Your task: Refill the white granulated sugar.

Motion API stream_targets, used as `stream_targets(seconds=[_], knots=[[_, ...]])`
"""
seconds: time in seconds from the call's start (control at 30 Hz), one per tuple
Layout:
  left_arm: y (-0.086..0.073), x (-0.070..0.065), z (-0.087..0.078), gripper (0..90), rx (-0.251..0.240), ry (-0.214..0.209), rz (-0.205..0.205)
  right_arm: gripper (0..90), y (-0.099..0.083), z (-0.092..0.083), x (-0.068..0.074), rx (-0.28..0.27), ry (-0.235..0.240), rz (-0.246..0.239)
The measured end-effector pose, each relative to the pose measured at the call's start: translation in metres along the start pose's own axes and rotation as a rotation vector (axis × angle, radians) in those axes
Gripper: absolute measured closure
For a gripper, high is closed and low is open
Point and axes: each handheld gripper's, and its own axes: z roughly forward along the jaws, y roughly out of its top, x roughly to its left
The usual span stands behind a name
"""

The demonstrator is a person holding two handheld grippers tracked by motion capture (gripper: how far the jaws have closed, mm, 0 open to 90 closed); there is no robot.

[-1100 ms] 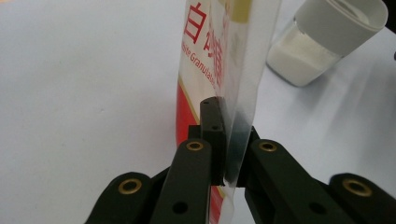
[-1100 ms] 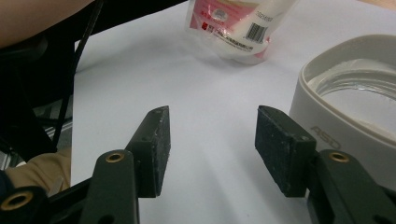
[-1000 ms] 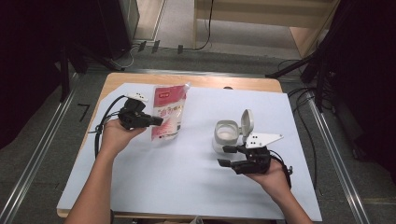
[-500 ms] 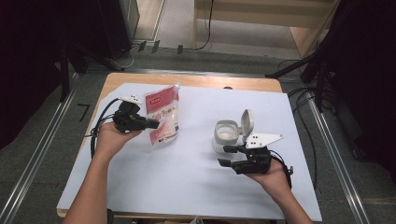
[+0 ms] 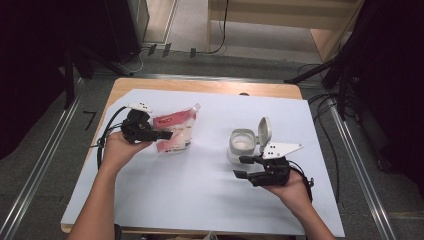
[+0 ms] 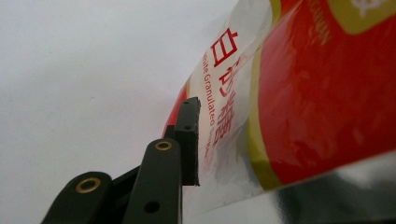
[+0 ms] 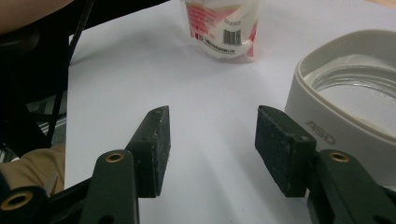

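Two grippers over a white sheet [image 5: 200, 200] that covers nearly the whole wooden table [image 5: 150, 85], with a strip of bare wood at the far edge. The left gripper [image 5: 167, 134] sits at the sugar pouch [image 5: 175, 131] near the far left of the sheet; its jaws have just been opening, and in the left gripper view one black pad [image 6: 189, 140] lies right against the pouch's glossy film, though I cannot tell whether it presses. The pouch [image 6: 299, 93] is crinkly plastic, red panels with a clear window and red lettering, leaning toward the gripper. The right gripper [image 5: 242, 167] holds at the near right, jaws half apart with bare sheet between them [image 7: 210, 149] and nothing gripped. Just beside it stands the container [image 5: 242, 145], a rounded-square off-white tub with a clear inner wall, lid [image 5: 264, 131] flipped upright at its right. In the right gripper view the tub's rim [image 7: 336, 126] is just beside the right-hand pad. Between pouch and tub lies a wide stretch of smooth, flat sheet, and more room toward the near edge. Metal rails [image 5: 45, 165] flank the table on both sides.
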Motion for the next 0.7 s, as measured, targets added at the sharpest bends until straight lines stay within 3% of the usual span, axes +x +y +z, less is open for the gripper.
stream_targets(seconds=[0.27, 0.7], knots=[[-0.0029, -0.0006, -0.0027, 59.6, -0.016, -0.002, 0.032, 45.9, 0.0002, -0.002, -0.0018, -0.005, -0.006, 0.006], [-0.0092, -0.0011, -0.0083, 48.7, 0.001, 0.003, 0.017, 45.9, 0.0029, -0.0085, -0.0026, -0.021, -0.029, 0.03]])
